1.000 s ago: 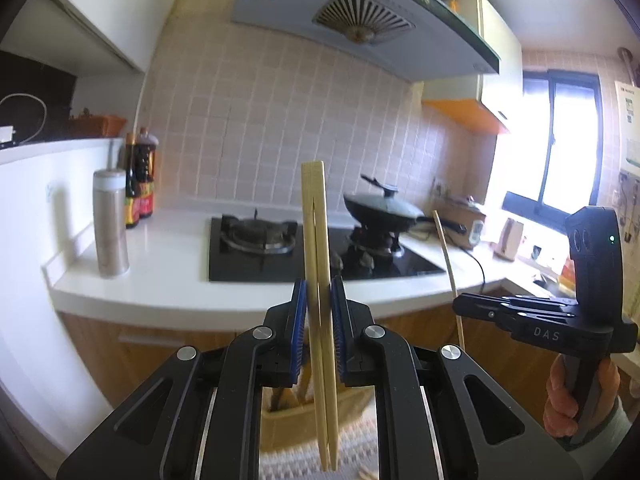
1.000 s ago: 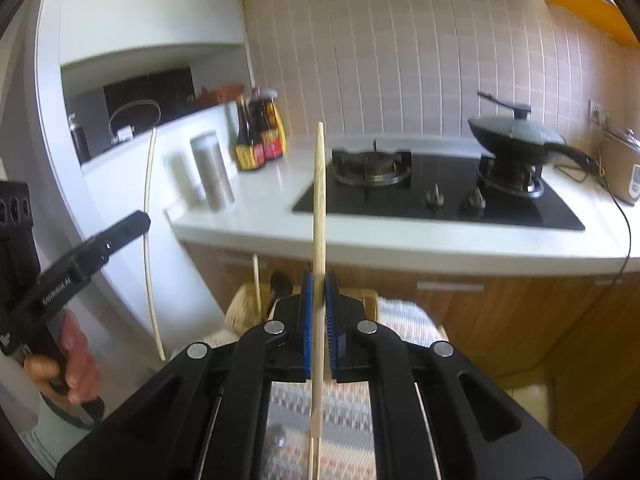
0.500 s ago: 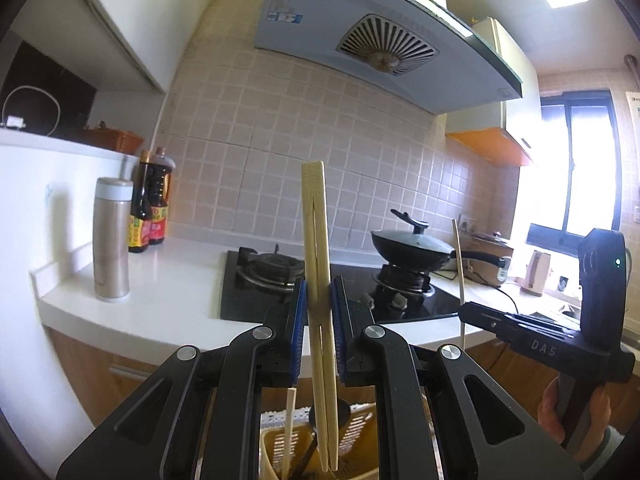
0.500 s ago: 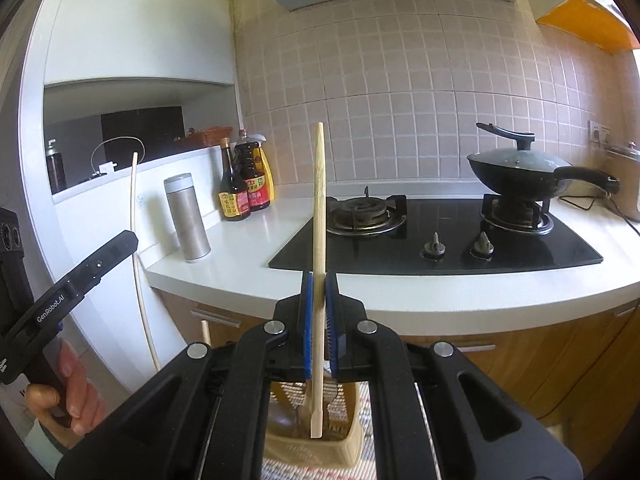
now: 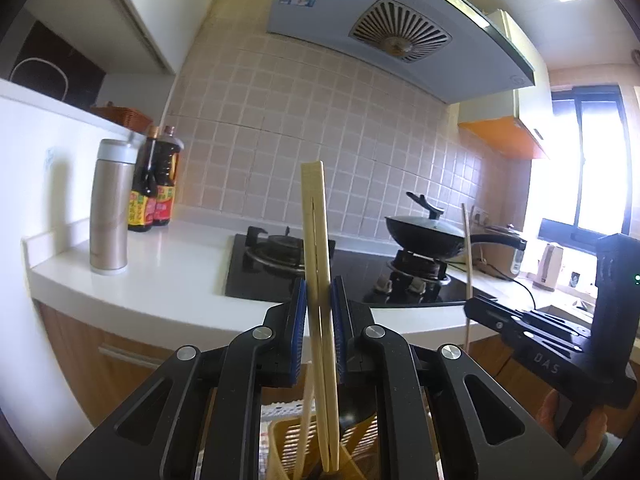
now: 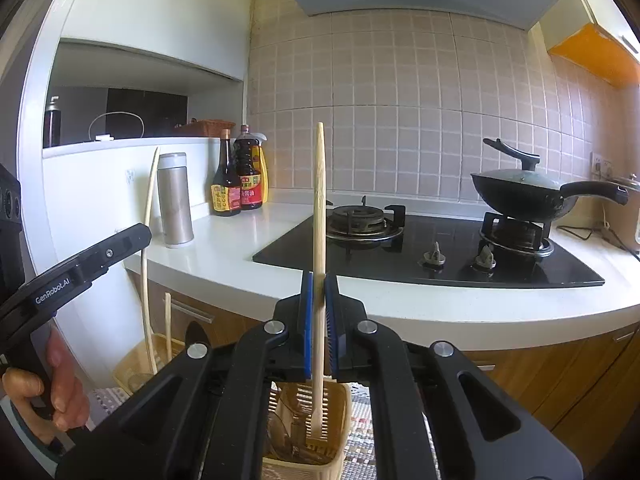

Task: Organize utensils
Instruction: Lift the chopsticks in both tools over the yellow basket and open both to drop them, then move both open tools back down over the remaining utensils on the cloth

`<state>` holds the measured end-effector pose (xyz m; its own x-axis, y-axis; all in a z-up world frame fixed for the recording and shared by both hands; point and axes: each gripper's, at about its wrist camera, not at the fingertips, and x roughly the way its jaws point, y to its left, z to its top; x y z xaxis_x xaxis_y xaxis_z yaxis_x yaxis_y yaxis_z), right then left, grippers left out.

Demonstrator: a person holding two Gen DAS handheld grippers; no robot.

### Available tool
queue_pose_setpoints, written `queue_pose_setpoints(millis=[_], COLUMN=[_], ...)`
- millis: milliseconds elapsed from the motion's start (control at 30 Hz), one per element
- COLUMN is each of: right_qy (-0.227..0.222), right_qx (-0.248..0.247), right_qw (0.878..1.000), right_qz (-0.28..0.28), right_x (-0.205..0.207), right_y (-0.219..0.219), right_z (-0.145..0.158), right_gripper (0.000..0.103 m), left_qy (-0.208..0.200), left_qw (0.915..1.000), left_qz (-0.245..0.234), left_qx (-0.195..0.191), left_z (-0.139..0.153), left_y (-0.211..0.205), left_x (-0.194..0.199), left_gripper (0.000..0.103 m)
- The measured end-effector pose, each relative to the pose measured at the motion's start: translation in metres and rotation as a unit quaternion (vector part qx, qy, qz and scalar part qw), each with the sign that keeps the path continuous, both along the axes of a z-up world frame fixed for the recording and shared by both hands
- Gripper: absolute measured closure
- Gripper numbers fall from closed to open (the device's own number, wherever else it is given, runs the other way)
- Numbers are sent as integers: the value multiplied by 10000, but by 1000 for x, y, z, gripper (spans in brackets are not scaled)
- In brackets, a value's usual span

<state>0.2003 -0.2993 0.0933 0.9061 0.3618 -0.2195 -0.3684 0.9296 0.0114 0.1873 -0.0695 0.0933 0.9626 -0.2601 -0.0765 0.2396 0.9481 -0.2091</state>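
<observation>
Left hand-held gripper [image 5: 319, 320] clamped on a pair of chopsticks [image 5: 316, 240], held upright between the blue pads [image 5: 299, 328], lower tips reaching down into a yellow slotted utensil basket [image 5: 280, 440] at 6 o'clock of the left wrist view. Already standing in that basket: another pale stick and a dark utensil, kind not clear.

Right hand-held gripper [image 6: 319, 320] clamped on a single wooden utensil handle [image 6: 319, 208], likewise upright, its lower end inside a second slotted basket [image 6: 340, 404] at 6 o'clock of the right wrist view. Seen at 8 o'clock in that same view: the first basket [image 6: 132, 364], just beside the second, holding sticks and a dark spoon-like piece.

Both baskets resting on a woven mat [image 6: 362, 416] below the white desk [image 6: 224, 256]. On the desk, at 10 o'clock: a steel flask [image 6: 175, 200] and two sauce bottles [image 6: 238, 184]. At 2 o'clock: a lidded black wok [image 6: 524, 192] on the gas hob [image 6: 420, 256].
</observation>
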Motion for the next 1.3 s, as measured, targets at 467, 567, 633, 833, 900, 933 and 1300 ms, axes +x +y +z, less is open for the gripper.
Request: queue_pose_setpoints(millis=[467, 567, 633, 833, 900, 933, 1300], right_qy=[519, 612, 635, 659, 687, 702, 1213], right_qx=[315, 377, 359, 355, 344, 336, 66], right_qw=[9978, 9970, 9969, 9966, 9965, 9965, 9925], right_qz=[252, 287, 296, 334, 326, 319, 108], right_x=[-21, -35, -45, -88, -101, -105, -173], right_y=[-19, -25, -26, -30, -31, -32, -30], right_z=[-6, -1, 3, 19, 22, 23, 6], right_gripper=[97, 97, 97, 97, 97, 97, 58], left_qy=[179, 210, 165, -8, -37, -45, 707], left_qw=[9996, 9994, 9994, 9992, 9990, 9988, 9925], left_qz=[-221, -270, -289, -410, -426, -443, -690], left_qx=[26, -97, -125, -23, 102, 192, 714], left_z=[-5, 1, 9, 33, 37, 39, 15], left_y=[4, 11, 13, 11, 7, 4, -12], left_x=[-25, -40, -52, -95, -108, -118, -167], left_gripper=[80, 62, 61, 48, 48, 47, 41])
